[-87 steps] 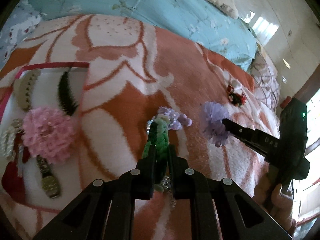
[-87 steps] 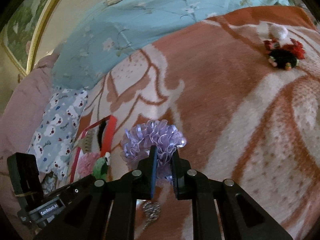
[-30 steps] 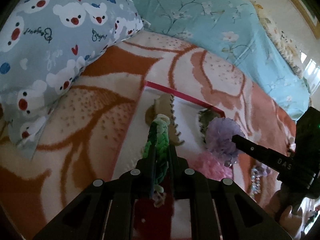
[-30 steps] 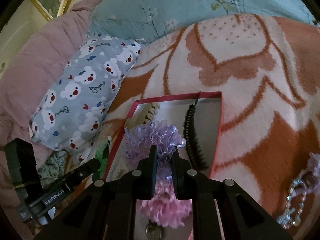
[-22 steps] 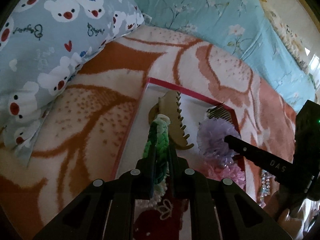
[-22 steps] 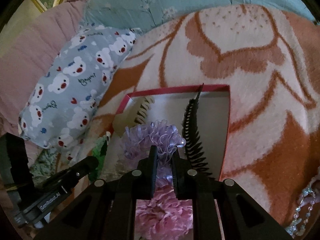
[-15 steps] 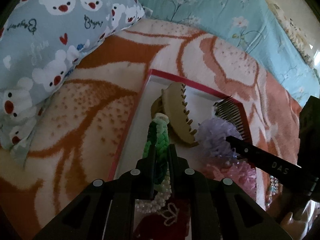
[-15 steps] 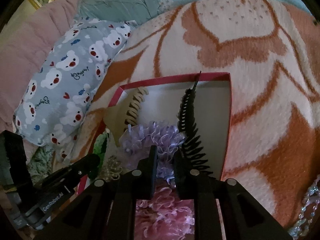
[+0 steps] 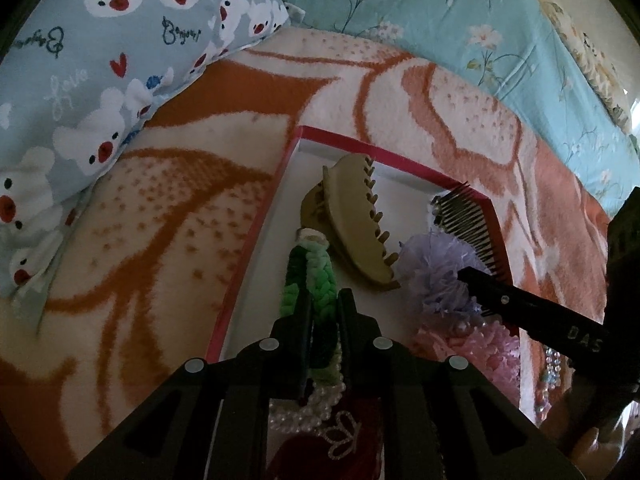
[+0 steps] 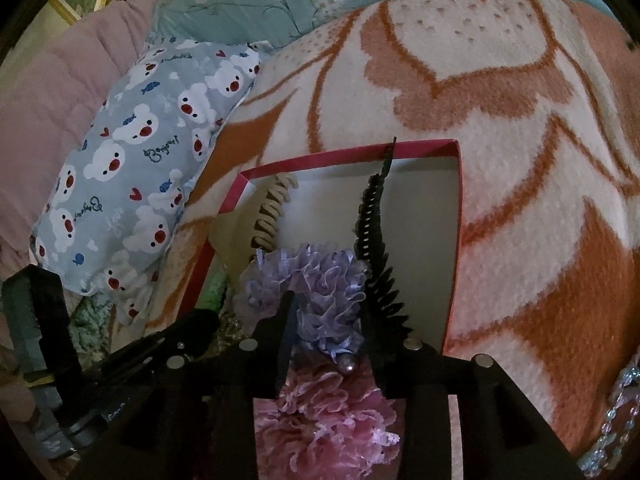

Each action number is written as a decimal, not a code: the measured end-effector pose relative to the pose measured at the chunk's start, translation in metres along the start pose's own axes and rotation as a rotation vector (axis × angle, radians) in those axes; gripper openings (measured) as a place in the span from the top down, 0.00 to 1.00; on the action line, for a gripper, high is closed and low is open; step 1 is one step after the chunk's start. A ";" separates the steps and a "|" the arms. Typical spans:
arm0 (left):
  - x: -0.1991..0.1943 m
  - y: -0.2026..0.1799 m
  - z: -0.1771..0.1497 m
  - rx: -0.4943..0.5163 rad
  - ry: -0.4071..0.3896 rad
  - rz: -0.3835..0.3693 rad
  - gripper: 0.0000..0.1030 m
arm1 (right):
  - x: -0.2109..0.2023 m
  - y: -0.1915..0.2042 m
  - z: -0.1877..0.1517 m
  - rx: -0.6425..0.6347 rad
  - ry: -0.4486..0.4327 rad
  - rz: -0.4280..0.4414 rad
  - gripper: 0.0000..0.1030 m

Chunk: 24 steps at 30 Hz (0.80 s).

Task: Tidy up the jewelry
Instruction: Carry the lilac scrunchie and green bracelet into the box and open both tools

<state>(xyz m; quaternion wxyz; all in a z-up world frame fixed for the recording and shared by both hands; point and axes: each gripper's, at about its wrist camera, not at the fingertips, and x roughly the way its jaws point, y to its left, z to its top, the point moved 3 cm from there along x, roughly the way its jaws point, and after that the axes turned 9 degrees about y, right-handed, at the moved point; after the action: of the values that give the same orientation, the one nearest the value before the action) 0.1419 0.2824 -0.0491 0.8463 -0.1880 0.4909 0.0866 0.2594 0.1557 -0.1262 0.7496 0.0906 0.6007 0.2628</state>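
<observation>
Both claws hang over a red-rimmed box on a bed. Right claw is opening its jaws around a lilac scrunchie: the frill still sits between the fingers, but gaps show on either side and the pads no longer seem to press it. It rests low in the box on top of a pink scrunchie, with a black comb just to its right and a beige hair clip to its upper left. Left claw is clenched on a green braided band, whose long axis runs straight out along the fingers toward the box's far wall, its pale tip just beside the clip's hinge end. Beneath that claw lie a pearl string and something dark red. What the coming move turns on, by these views, is the strip of bare white floor between the box's left wall and the clip: it lies directly ahead of and below the band, so the left claw is the nearer one and would need only to lower and let go. Out on the blanket, a beaded chain waits near the box's right side, closest to the right claw and not yet collected.
</observation>
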 end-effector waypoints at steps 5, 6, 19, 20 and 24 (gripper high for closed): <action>-0.005 0.000 -0.001 -0.011 -0.005 0.002 0.72 | -0.010 0.004 -0.001 -0.003 -0.013 0.019 0.61; -0.008 0.000 -0.001 -0.012 -0.009 0.004 0.67 | -0.013 0.004 -0.001 -0.005 -0.018 0.022 0.61; -0.045 -0.004 -0.021 -0.023 -0.043 -0.033 0.51 | -0.067 -0.008 -0.024 0.012 -0.082 0.051 0.55; -0.048 -0.005 -0.024 -0.024 -0.041 -0.038 0.50 | -0.071 -0.011 -0.027 0.017 -0.086 0.050 0.55; -0.054 -0.011 -0.033 -0.020 -0.039 -0.045 0.50 | -0.088 -0.026 -0.036 0.038 -0.102 0.039 0.55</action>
<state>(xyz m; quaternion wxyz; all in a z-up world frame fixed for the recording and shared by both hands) 0.0922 0.2616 -0.0146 0.8553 -0.2059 0.4693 0.0762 0.2201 0.0827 -0.0727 0.7722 0.1300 0.5647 0.2607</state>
